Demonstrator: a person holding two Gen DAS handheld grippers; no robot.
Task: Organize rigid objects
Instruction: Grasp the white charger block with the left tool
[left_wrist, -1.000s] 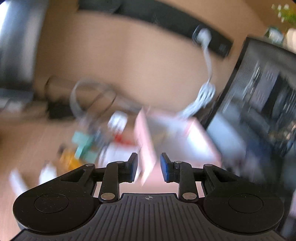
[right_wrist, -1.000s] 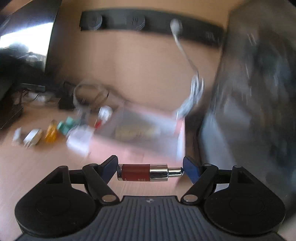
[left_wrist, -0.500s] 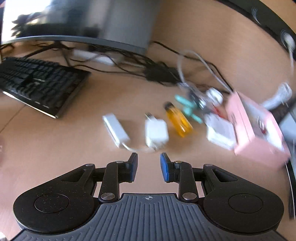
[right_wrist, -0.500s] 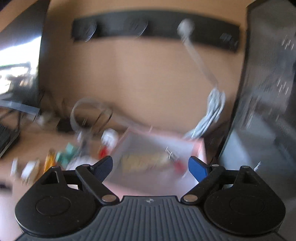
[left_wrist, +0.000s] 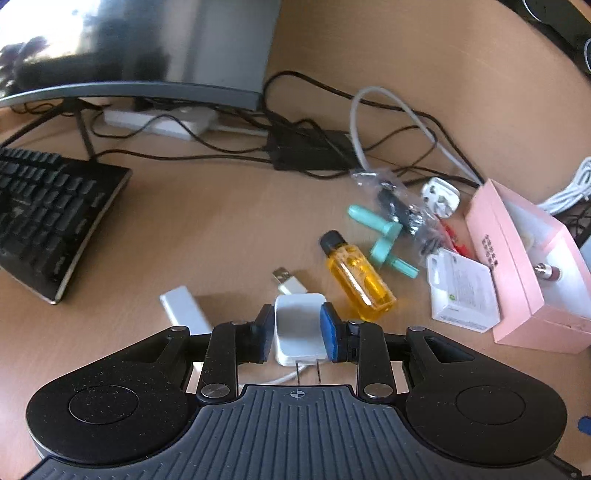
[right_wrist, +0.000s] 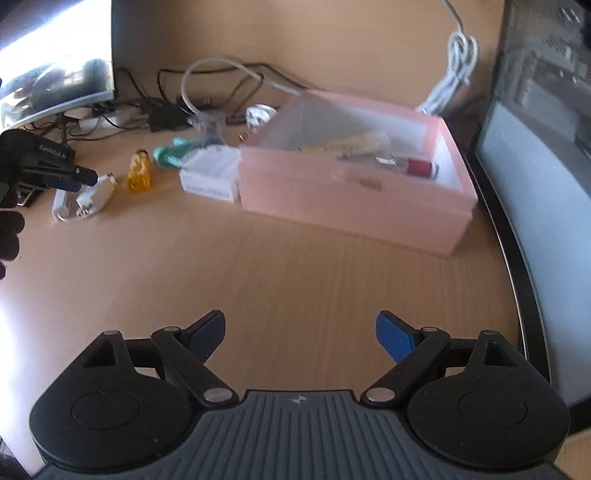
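Light wood covers the counter (left_wrist: 192, 221), which carries a black keyboard (left_wrist: 48, 218) at the left, a curved monitor (left_wrist: 140, 48) at the back with dark cables and a black hub (left_wrist: 306, 155) under it, and a second screen (right_wrist: 546, 122) along the right edge. The left gripper (left_wrist: 297, 328) is down at the counter with the white charger block (left_wrist: 298, 332) lying between its jaws, the two metal prongs pointing back toward the camera; the jaws have just been opening and stand on either side of the block, close to its flanks, though whether the pads actually press on it cannot be told from this angle. A white USB stick (left_wrist: 183, 308) lies just left of the jaws, and a white USB plug (left_wrist: 290, 282) lies just beyond the block. Right of it come an amber bottle with a black cap (left_wrist: 356, 275), two mint-green pieces (left_wrist: 384, 240), a crinkled clear bag (left_wrist: 402, 210), a white wall plug (left_wrist: 441, 194) and a flat white box (left_wrist: 461, 291), which touches the pink box (right_wrist: 354, 195). Inside the pink box lie a red-and-silver cylinder (right_wrist: 410, 166) near its right end and a pale tube (right_wrist: 347, 146) behind it. The right gripper (right_wrist: 299, 334) hovers over bare wood, well short of the pink box, its jaws spread wide with nothing between them, having just been opening.
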